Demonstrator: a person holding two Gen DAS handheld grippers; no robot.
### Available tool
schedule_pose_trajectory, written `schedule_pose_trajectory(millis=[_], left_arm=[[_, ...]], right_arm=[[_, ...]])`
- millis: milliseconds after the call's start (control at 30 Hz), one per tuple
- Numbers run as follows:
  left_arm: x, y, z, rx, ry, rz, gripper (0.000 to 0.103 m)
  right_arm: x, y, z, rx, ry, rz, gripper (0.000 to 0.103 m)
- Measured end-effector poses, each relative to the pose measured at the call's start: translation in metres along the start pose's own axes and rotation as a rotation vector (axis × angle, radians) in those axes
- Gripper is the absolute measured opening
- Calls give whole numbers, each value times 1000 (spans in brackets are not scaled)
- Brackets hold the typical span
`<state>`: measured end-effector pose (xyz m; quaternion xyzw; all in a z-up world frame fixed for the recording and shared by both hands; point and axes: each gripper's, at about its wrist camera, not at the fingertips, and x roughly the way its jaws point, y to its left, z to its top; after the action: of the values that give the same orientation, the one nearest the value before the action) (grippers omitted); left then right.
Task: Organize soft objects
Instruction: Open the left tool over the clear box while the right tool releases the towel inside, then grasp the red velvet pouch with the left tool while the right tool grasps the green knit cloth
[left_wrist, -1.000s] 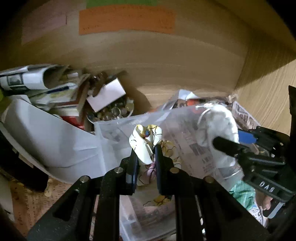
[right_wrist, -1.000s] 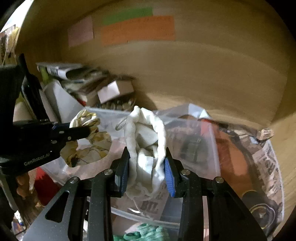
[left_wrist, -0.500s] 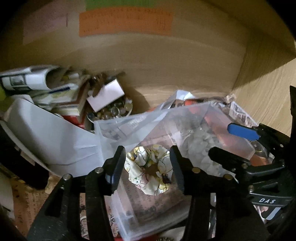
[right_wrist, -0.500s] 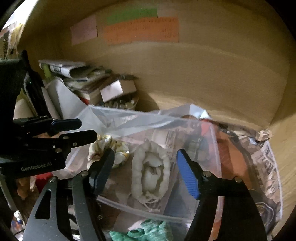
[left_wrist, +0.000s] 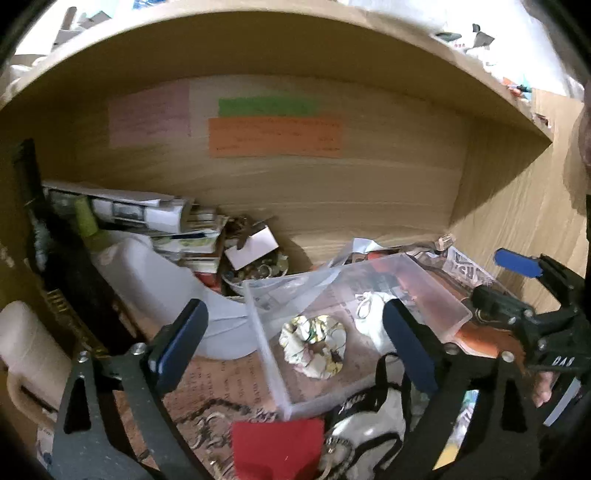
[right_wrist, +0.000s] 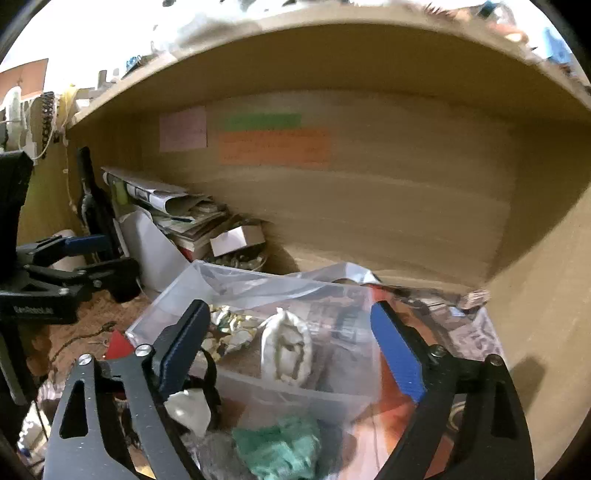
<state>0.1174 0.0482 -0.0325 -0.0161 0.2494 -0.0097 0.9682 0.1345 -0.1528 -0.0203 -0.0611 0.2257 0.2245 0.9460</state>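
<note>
Both tools are spread wide and hold nothing: the left tool (left_wrist: 291, 336) and the right tool (right_wrist: 291, 343) hang above the clear plastic box (left_wrist: 436, 280) on the shelf. Inside the box lie the floral scrunchie (left_wrist: 314, 345) and, just beside it, the white scrunchie (right_wrist: 286, 350). Both look light, soft and easy to squash, so a pinch across the gathered ring should hold well.
</note>
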Motion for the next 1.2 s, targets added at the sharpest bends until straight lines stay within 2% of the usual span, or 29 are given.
schedule_pose_trajectory(millis=[67,133,300,633,867,900,1033,1200], left_arm=[[-7,6,-7,-5,4,10,101],[-11,10,-15,-3,21,21,101],[-6,22,-42,-9,105,34,101],[12,31,-103,-31,287,30,101],[25,32,-132,-52,358,26,101],[25,35,-134,-78,357,17,101],[23,39,-136,-114,337,11,100],[23,33,-139,-87,324,16,83]], right_arm=[[-8,-1,-5,0,-11,-12,97],[-14,-3,-11,4,-15,-27,100],[-18,-6,-30,32,20,-35,100],[-7,-17,-82,121,174,-54,100],[4,-16,-99,162,240,-24,100],[5,-15,-100,163,244,-19,99],[14,-11,-103,166,273,20,84],[22,-9,-107,177,300,61,62]])
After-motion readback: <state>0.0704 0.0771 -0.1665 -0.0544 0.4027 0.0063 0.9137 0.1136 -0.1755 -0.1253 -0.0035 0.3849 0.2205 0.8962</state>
